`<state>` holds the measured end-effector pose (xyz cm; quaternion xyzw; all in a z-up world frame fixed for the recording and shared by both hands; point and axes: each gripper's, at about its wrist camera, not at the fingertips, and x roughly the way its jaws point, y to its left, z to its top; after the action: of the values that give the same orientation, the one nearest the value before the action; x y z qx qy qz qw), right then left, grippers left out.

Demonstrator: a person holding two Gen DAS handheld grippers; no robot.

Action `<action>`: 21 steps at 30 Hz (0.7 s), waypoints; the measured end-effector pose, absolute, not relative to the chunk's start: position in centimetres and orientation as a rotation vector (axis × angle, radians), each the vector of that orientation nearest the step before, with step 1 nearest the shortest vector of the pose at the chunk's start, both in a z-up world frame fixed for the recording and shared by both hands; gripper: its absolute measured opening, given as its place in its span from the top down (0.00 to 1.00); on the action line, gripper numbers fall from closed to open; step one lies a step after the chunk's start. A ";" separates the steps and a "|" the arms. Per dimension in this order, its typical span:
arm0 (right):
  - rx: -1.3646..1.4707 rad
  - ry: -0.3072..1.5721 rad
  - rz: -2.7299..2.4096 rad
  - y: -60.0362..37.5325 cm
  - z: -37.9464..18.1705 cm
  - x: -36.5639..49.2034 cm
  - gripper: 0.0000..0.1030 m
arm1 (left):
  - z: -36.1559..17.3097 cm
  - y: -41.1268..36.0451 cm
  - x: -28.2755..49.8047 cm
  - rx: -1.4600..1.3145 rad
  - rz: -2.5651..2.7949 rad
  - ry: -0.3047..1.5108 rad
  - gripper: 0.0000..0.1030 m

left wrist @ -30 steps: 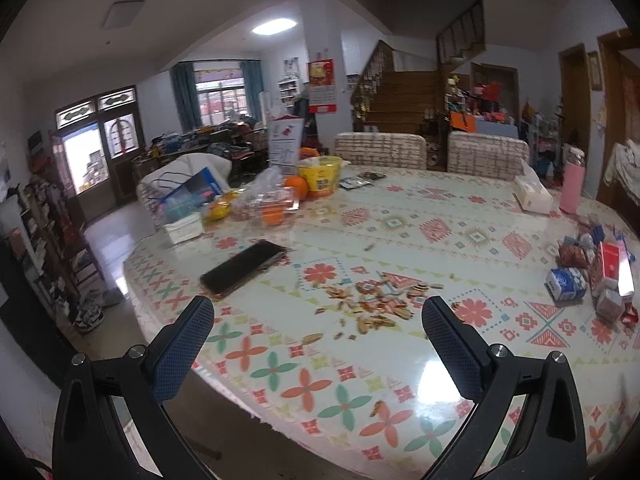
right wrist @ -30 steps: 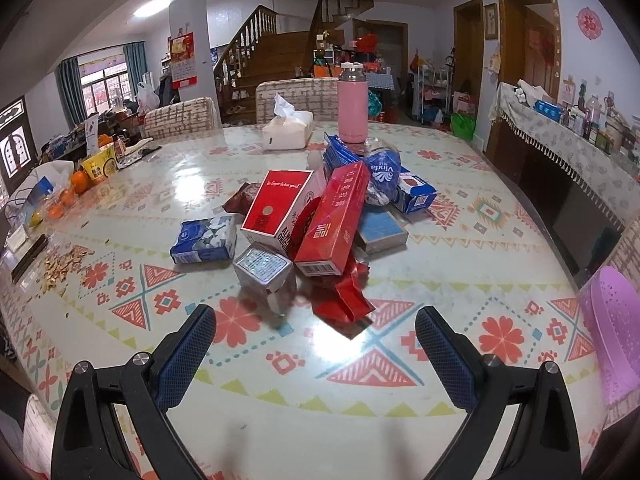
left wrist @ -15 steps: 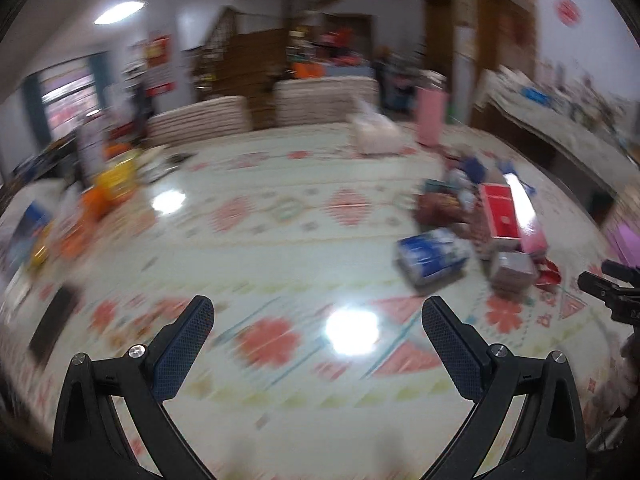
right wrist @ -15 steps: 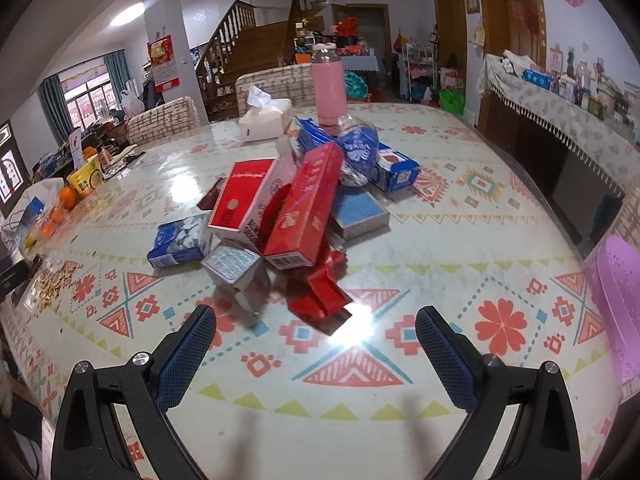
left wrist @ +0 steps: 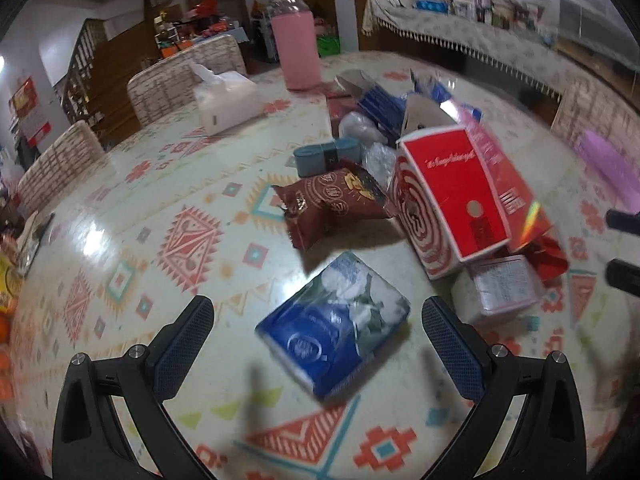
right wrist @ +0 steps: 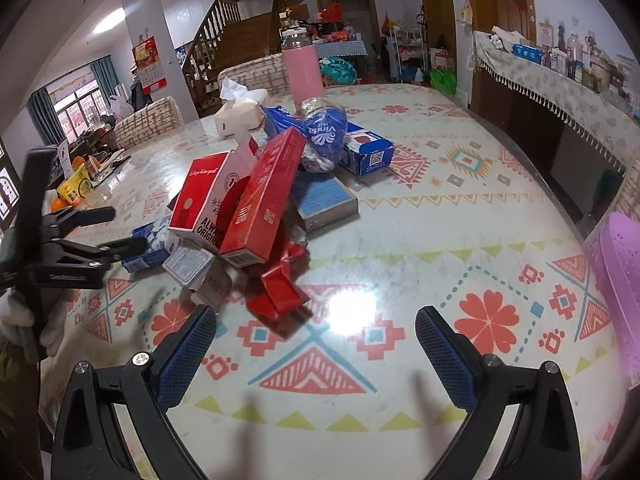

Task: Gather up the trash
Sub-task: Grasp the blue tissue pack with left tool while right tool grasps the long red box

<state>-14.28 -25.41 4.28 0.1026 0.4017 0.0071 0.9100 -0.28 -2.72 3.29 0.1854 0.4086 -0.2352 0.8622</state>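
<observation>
**Both grippers spread wide over a heap of packaging on the patterned table**

Nearest the left gripper [left wrist: 318,328], lined up with the gap between its widely parted fingers, a blue tissue pack [left wrist: 334,326] lies flat on the table [left wrist: 160,248]; nothing is gripped. Just beyond it lie a brown snack bag [left wrist: 332,200] and, to the right, a red-and-white carton [left wrist: 456,196] leaning over a small grey box [left wrist: 506,288]. Its open top flap shows, though what is inside cannot be told. Farther back sit a tissue box [left wrist: 226,100] with a tissue sticking out and an upright pink bottle [left wrist: 296,52].

The right gripper [right wrist: 316,344] hovers low over bare tabletop, its fingers equally far apart and empty. Crumpled red wrapping [right wrist: 280,288] lies just ahead of its left finger. Behind it the pile rises: a long red box [right wrist: 264,196] propped against the carton, a flat blue box [right wrist: 324,200], a blue Vinda bag [right wrist: 324,132].

Only the right wrist view shows the left gripper from outside, coming in from the left at the tissue pack's side of the pile, with a gloved hand [right wrist: 24,320] below it. It also shows a purple perforated basket [right wrist: 620,288] at the table's right edge; its contents are hidden.
</observation>
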 end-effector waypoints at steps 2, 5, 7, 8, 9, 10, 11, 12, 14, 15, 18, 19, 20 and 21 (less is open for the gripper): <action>0.216 0.835 0.013 -25.5 4.2 -13.9 0.01 | 2.6 -3.2 -0.1 0.405 -0.493 0.879 0.00; 0.236 0.833 0.019 -25.7 4.3 -13.6 0.01 | 2.2 -3.5 0.0 0.390 -0.465 0.926 0.16; 0.230 0.824 0.020 -25.7 4.3 -13.6 0.01 | 2.1 -3.6 -0.4 0.393 -0.459 0.937 0.33; 0.231 0.823 0.023 -25.7 4.2 -13.4 0.01 | 2.2 -3.6 -0.7 0.387 -0.456 0.929 0.42; 0.234 0.827 0.028 -25.6 4.1 -13.3 0.01 | 2.3 -3.5 -0.9 0.379 -0.453 0.932 0.48; 0.232 0.833 0.031 -25.6 3.9 -13.1 0.01 | 2.5 -3.3 -1.1 0.363 -0.435 0.937 0.53; 0.228 0.840 0.034 -25.5 3.7 -12.8 0.01 | 2.7 -3.1 -1.3 0.343 -0.431 0.941 0.69; 0.225 0.842 0.038 -25.4 3.6 -12.7 0.01 | 3.1 -2.7 -1.5 0.315 -0.433 0.949 0.85; 0.217 0.842 0.045 -25.2 3.6 -12.4 0.01 | 3.8 -1.8 -2.0 0.238 -0.447 0.976 0.97; 0.210 0.841 0.046 -25.1 3.7 -12.1 0.01 | 4.1 -1.4 -2.2 0.213 -0.447 0.974 0.97; 0.195 0.842 0.055 -24.6 3.9 -11.2 0.01 | 4.3 0.1 -2.6 0.135 -0.419 0.984 0.97; 0.187 0.840 0.055 -24.4 4.1 -10.8 0.01 | 4.2 0.9 -2.5 0.096 -0.413 0.990 0.97; 0.175 0.838 0.056 -24.1 4.3 -10.4 0.02 | 4.1 1.2 -2.5 0.080 -0.409 0.991 0.92; 0.164 0.834 0.055 -23.8 4.4 -10.0 0.03 | 4.0 1.6 -2.4 0.074 -0.399 0.990 0.81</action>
<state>-10.00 -23.79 4.40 0.0797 0.4043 0.0268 0.9108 -2.40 1.63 4.00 0.0355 0.4719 -0.1902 0.8602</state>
